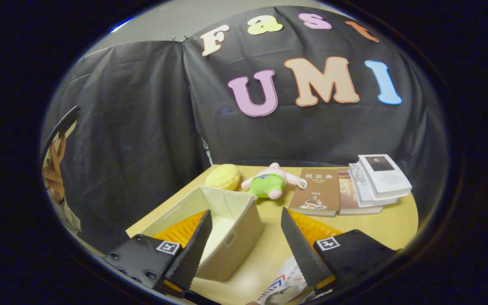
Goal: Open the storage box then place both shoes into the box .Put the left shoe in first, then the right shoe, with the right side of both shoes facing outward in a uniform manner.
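A beige fabric storage box [240,231] stands open on the wooden table [390,224], its pale inside showing and nothing visible in it. My gripper [245,213] hovers above the table with its fingers spread wide and open, holding nothing. The left finger [193,250] overlaps the box's near left part, and the box's right wall lies between the fingers. A white shoe [285,280] with red and blue marks peeks out low down, beside the base of the right finger; most of it is hidden.
Beyond the box lie a yellow round plush [223,176] and a pink and green soft toy [269,183]. Several books [345,190] are stacked at the table's far right. A person's hand holding a phone [55,163] is off the table's left side.
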`<state>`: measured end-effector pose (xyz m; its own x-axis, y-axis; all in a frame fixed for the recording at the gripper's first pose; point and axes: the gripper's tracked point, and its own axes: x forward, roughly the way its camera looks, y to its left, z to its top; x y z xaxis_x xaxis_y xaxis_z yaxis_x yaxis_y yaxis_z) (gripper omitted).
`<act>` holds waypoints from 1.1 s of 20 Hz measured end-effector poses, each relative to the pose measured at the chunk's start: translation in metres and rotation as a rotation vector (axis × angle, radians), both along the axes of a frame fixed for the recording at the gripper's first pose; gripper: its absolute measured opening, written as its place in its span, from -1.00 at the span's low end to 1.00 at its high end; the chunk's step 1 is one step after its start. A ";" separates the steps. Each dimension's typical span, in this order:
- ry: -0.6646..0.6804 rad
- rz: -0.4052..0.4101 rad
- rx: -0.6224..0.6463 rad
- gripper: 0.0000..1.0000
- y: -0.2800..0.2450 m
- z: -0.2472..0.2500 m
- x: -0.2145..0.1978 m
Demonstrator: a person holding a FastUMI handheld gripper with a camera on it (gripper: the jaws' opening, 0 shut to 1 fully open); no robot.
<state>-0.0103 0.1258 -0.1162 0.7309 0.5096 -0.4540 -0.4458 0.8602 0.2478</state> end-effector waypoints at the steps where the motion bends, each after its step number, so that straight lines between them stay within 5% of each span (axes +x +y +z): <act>1: 0.016 -0.005 -0.011 1.00 -0.011 -0.008 -0.001; 10: 0.158 0.035 -0.074 1.00 -0.077 -0.072 -0.025; 22: 0.324 0.301 -0.342 0.95 -0.109 -0.173 -0.070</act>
<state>-0.0799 0.0166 -0.2894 0.3713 0.4583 -0.8075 -0.6316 0.7622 0.1421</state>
